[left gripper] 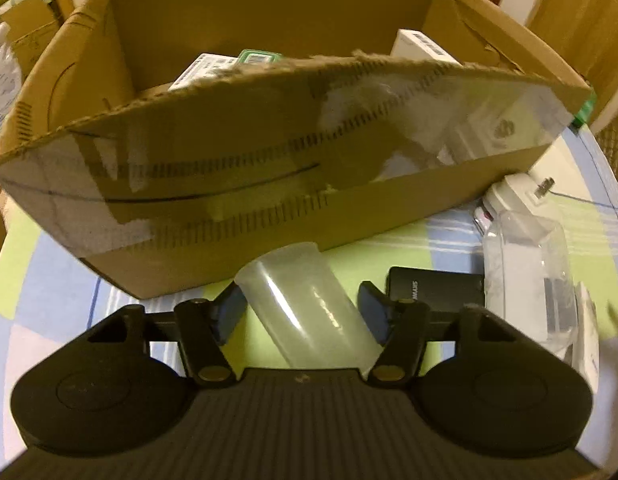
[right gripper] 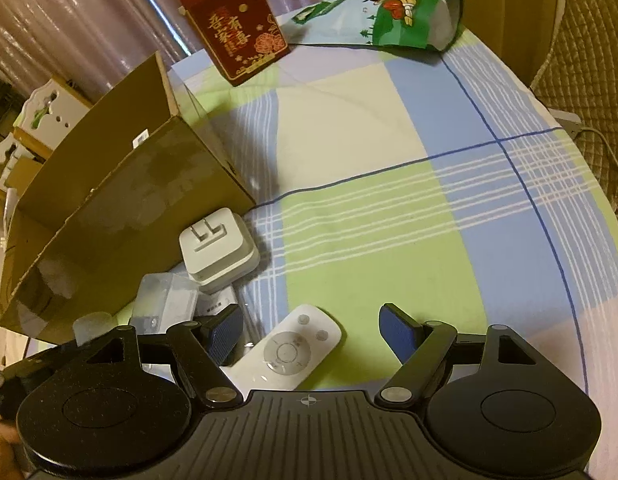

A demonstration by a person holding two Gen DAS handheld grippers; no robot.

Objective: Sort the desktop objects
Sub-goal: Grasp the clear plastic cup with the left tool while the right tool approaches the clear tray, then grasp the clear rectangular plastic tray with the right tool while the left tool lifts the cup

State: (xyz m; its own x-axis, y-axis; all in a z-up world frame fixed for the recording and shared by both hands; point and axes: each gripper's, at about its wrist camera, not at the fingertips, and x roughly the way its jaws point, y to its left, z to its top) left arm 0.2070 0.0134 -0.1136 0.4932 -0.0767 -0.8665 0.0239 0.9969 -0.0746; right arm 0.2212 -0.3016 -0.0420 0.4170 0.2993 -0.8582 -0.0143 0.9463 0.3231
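Bench (right gripper: 349, 128) carries a checked cloth (right gripper: 449, 208) in green, blue and cream. Directly on it: an open carton (left gripper: 269, 208) ahead of the left tool; a frosted tube (left gripper: 309, 312) lying tilted between that tool's fingers; a black device (left gripper: 437, 290) just right of it. A white remote (right gripper: 287, 350) lies between the right tool's fingers; a plug adapter (right gripper: 217, 248) ahead-left. Far ahead stand a red box (right gripper: 237, 24) and a green bag (right gripper: 393, 16).

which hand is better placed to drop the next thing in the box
Left: its tongs straddle the translucent tube right before the cardboard box. The right tongs stand open over the white remote.
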